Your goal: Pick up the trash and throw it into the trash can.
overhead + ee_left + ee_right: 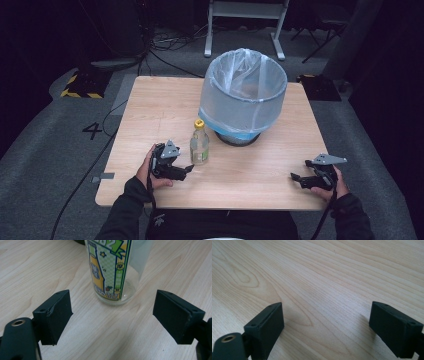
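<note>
Currently, the left hand-held gripper (112,315) is held released, its jaws wide apart just short of the clear, yellow-capped bottle (199,143) standing upright on the pale wood-grain table (150,105). The right hand-held gripper (327,325) is likewise released over bare wood. A plastic-lined bin (244,95) is seen behind the bottle.

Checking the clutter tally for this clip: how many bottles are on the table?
1. The bottle stands upright near the table's middle, just in front of the lined bin and beside the left gripper. The bin's inside is hard to see, so another could be hidden there.
</note>
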`<state>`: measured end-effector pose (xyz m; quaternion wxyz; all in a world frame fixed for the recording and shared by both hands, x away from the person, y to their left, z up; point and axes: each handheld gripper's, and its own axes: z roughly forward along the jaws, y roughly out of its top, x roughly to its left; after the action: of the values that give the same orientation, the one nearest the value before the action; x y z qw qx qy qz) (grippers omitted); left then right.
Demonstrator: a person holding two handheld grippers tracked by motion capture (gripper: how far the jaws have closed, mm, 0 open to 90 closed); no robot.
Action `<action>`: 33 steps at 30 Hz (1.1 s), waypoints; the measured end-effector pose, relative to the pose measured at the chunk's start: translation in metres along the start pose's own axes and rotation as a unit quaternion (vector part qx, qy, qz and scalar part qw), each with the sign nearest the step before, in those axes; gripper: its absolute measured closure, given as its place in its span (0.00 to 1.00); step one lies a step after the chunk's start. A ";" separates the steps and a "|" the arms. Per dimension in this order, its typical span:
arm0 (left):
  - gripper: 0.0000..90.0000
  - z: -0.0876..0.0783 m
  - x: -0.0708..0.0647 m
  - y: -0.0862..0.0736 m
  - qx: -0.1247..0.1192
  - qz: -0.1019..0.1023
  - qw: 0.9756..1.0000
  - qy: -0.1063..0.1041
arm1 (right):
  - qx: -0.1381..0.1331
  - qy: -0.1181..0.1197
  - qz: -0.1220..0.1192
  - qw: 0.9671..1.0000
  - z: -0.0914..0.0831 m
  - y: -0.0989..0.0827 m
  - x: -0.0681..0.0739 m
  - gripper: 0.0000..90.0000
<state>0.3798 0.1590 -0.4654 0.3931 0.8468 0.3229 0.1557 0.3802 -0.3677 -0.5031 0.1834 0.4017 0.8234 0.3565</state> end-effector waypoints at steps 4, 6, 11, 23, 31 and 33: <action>0.17 0.001 -0.001 0.004 -0.010 0.001 1.000 -0.004 | 0.000 0.000 0.002 1.000 0.000 0.000 0.000 0.14; 0.17 0.002 -0.002 0.009 -0.018 0.001 1.000 -0.001 | 0.001 0.000 0.002 1.000 0.000 0.000 0.000 0.14; 0.18 0.006 -0.003 0.015 -0.029 -0.005 1.000 0.002 | 0.000 0.000 0.001 1.000 0.000 0.000 0.000 0.14; 0.17 0.015 -0.007 0.028 -0.052 -0.003 0.999 -0.004 | 0.000 0.000 0.002 1.000 0.000 0.000 0.000 0.14; 0.17 0.024 -0.008 0.035 -0.096 -0.011 0.995 0.002 | 0.000 0.001 0.002 1.000 0.000 0.000 0.000 0.14; 0.17 0.026 -0.008 0.035 -0.097 -0.013 0.995 0.002 | 0.000 0.000 0.002 1.000 0.000 0.000 0.000 0.14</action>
<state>0.4024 0.1216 -0.4550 0.4749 0.8000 0.3179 0.1829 0.3799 -0.3674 -0.5029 0.1822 0.4032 0.8228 0.3566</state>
